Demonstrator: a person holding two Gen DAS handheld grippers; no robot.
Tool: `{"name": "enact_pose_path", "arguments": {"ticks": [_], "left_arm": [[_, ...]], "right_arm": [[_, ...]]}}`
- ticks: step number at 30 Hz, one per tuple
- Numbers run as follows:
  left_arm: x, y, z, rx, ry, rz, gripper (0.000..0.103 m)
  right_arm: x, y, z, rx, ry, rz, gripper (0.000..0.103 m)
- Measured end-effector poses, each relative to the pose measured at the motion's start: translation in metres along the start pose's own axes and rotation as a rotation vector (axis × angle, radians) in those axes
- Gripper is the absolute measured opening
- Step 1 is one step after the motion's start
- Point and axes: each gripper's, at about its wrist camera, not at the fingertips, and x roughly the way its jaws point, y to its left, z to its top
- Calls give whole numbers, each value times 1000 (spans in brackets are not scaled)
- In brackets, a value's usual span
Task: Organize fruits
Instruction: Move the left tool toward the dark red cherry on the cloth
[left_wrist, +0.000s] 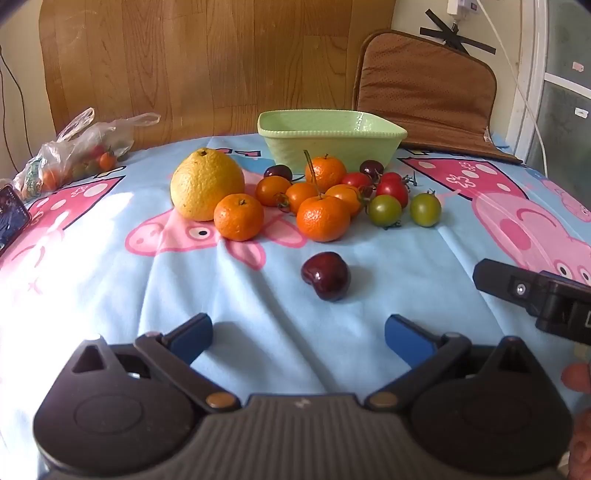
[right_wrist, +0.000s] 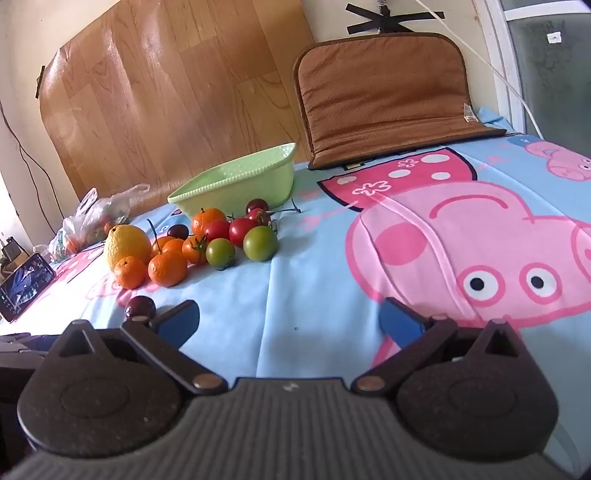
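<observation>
A green bowl (left_wrist: 330, 138) stands empty at the back of the cloth-covered table; it also shows in the right wrist view (right_wrist: 240, 184). In front of it lies a cluster of fruit: a large yellow citrus (left_wrist: 206, 183), several mandarins (left_wrist: 323, 218), red tomatoes (left_wrist: 392, 190), two green tomatoes (left_wrist: 384, 209) and dark cherries (left_wrist: 277, 172). One dark cherry (left_wrist: 325, 275) lies alone, nearer, just ahead of my left gripper (left_wrist: 298, 336), which is open and empty. My right gripper (right_wrist: 290, 319) is open and empty over bare cloth, right of the fruit; its side shows in the left wrist view (left_wrist: 535, 295).
A plastic bag (left_wrist: 75, 151) of fruit lies at the far left. A phone (left_wrist: 11, 219) rests at the left edge. A brown cushion (left_wrist: 424, 92) leans against the wall behind the bowl, with a wooden board (left_wrist: 203, 62) beside it.
</observation>
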Motion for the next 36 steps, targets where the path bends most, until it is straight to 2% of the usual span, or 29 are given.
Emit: {"name": "enact_pose_path", "arguments": {"ticks": [7,10,13,18,22,26,33,36], "left_arm": [[-2,2,3,11,-14,-8,103],[-7,-1,1,17,-27,-7,103],[-12,5,0,-8,-38,-30,103],[-18,9,2,-10,-75,-15,103],[-20,18,1,-55,-101,-25,103],[-21,25,3,-77,-123,3,103],[-33,20,0,2,-240,78,103],[-35,24,1,-8,-266,87,103]], "right_arm": [[0,2,-5,-8,-14,10,103],[-4,0,3,-26,-9,8,103],[-5,6,2,-59,-4,0,103],[-1,0,0,-37,-14,6,103],[0,2,0,-53,-13,1,103],[-2,0,0,-44,-31,0,103],[-10,6,1,-89,-104,-2,103],[-11,8,1,-110,-114,5,99]]}}
